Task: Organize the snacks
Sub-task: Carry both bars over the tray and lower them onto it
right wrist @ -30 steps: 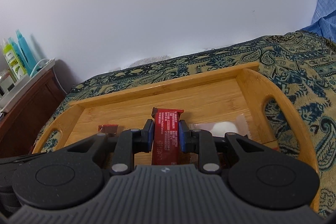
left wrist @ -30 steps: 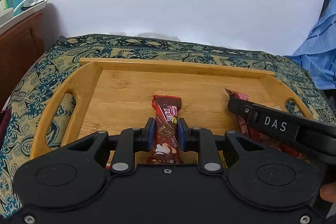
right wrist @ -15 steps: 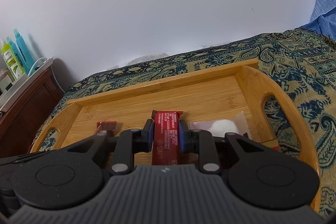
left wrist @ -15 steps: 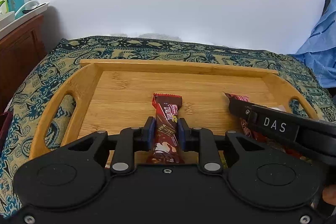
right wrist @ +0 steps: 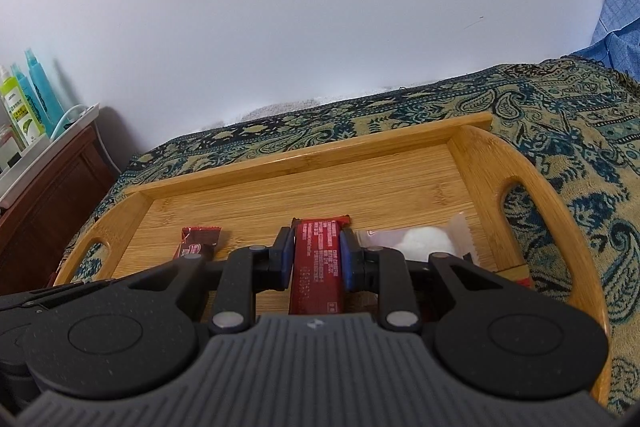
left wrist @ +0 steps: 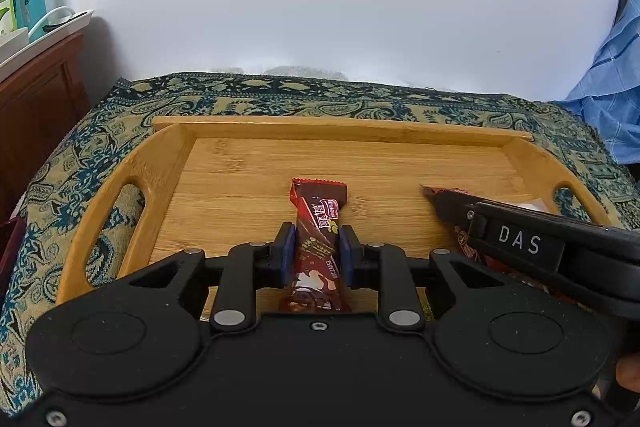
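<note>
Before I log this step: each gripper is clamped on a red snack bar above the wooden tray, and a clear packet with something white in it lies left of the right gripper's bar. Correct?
Not quite. In the right wrist view the clear packet lies to the right of the right gripper's red bar, not left. The rest holds: the left gripper is also clamped on a red snack bar above the wooden tray.

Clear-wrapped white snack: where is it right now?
Right wrist view: clear-wrapped white snack lies in the bamboo tray, by its right handle, just right of the right gripper.
</note>
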The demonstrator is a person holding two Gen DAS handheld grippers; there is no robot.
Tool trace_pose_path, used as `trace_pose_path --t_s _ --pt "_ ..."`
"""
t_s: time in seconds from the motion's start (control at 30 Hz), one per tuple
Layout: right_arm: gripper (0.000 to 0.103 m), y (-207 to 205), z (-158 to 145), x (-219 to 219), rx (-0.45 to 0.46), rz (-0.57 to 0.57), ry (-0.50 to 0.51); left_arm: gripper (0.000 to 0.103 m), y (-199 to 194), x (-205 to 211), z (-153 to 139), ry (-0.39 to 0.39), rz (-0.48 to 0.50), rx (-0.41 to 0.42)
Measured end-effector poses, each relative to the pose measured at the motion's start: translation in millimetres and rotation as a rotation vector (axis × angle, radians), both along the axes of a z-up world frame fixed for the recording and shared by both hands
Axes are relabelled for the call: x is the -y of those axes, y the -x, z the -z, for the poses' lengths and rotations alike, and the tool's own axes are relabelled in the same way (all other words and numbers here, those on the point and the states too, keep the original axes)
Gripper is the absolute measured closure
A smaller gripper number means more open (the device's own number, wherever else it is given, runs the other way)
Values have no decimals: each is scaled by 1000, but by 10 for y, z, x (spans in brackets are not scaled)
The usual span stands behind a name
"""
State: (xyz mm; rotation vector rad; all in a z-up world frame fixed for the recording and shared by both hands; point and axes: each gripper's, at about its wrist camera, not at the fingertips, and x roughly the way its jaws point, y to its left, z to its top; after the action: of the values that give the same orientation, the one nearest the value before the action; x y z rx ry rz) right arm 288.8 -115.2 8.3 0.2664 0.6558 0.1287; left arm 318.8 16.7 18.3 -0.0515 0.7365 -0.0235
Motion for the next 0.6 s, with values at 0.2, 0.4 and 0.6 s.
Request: trace_pose_path --t_s 0.2,0.4,0.6 --pt "74 3 -1 3 1 0 0 80 7 12 6 -12 2 6" --pt "72 6 -4 3 2 -1 -3 80 0 24 12 -14 -1 10" --pt "67 16 -8 15 7 -2 -22 79 -3 26 14 -12 -1 11"
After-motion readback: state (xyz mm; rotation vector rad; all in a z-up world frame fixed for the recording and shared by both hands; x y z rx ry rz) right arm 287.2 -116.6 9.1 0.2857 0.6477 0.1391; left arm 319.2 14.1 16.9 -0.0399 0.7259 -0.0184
